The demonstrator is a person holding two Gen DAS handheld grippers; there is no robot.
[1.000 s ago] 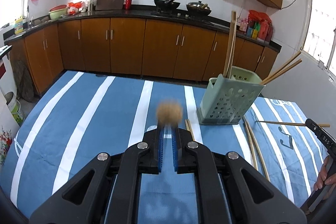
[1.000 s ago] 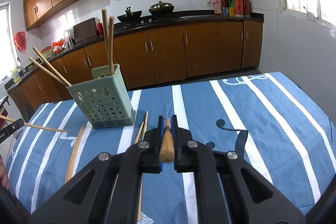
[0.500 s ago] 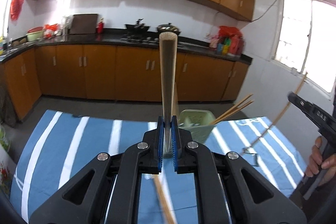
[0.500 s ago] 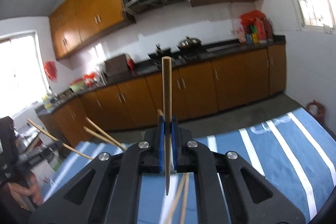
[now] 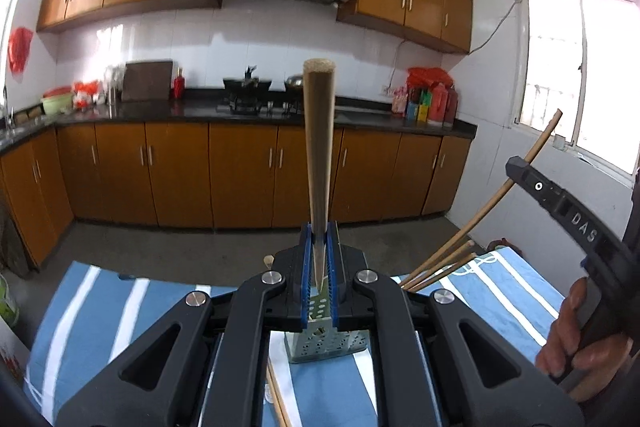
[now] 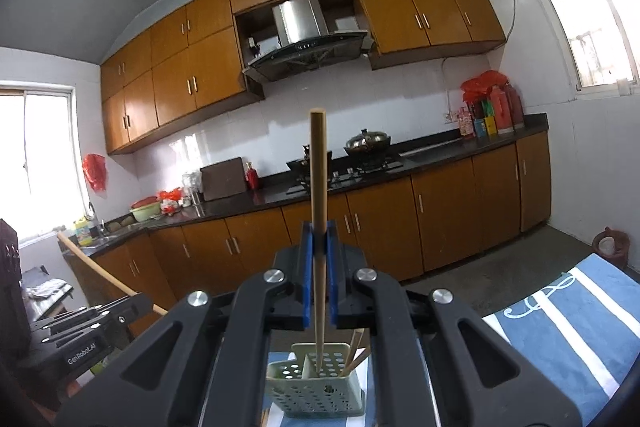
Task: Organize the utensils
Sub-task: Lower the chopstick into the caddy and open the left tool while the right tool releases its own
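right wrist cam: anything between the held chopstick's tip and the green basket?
Nothing. In the right wrist view the chopstick in the right gripper hangs tip-down over the basket, with only open air in between.

Left gripper [image 5: 319, 259] is held level, facing forward; blue pads [image 5: 307, 267] are closed on a chopstick [image 5: 318, 163], which is clamped upright. Right gripper [image 6: 319, 267] is posed likewise, jaws closed on a second chopstick [image 6: 319, 211]. The right hand [image 5: 576, 343] is seen wrapped around its handle.
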